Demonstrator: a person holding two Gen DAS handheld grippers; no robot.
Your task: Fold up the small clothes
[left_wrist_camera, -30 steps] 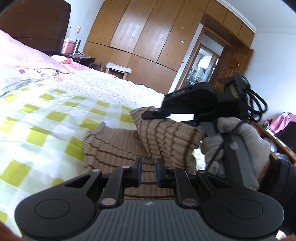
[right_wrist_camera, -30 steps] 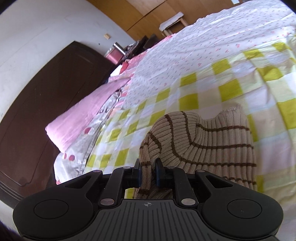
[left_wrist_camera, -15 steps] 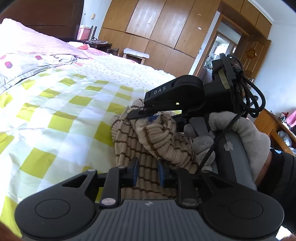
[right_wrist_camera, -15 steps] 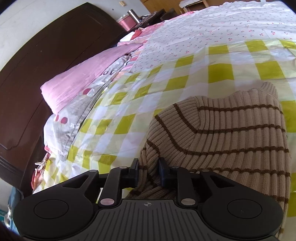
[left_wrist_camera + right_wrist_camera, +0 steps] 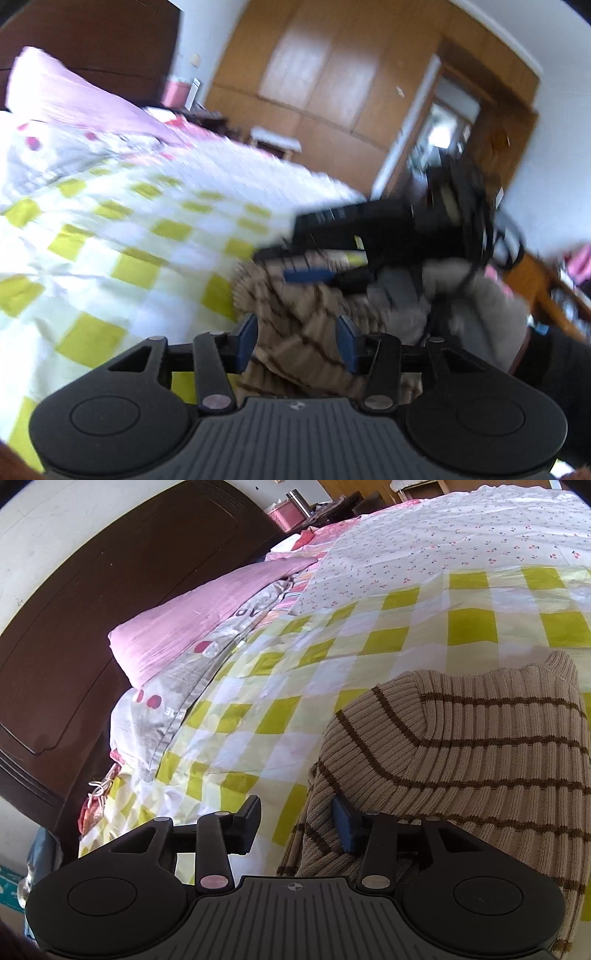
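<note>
A tan ribbed knit garment with brown stripes (image 5: 480,746) lies folded over on the yellow-checked bedspread (image 5: 369,638). My right gripper (image 5: 295,827) is open; its right finger (image 5: 345,827) is partly under a fold of the knit. In the blurred left wrist view the same garment (image 5: 295,332) lies bunched between the spread fingers of my open left gripper (image 5: 297,343). The right gripper (image 5: 310,273) shows there too, held by a gloved hand, just beyond and above the garment.
A pink pillow (image 5: 199,627) and a dotted pillow (image 5: 177,709) lie at the head of the bed by the dark headboard (image 5: 92,609). Wooden wardrobes (image 5: 332,81) and a doorway (image 5: 443,140) stand beyond the bed. A pink box (image 5: 284,517) sits on a nightstand.
Both grippers have opened and let go of the knit garment, which now rests folded on the bedspread. The left wrist view is moving fast and blurred.
</note>
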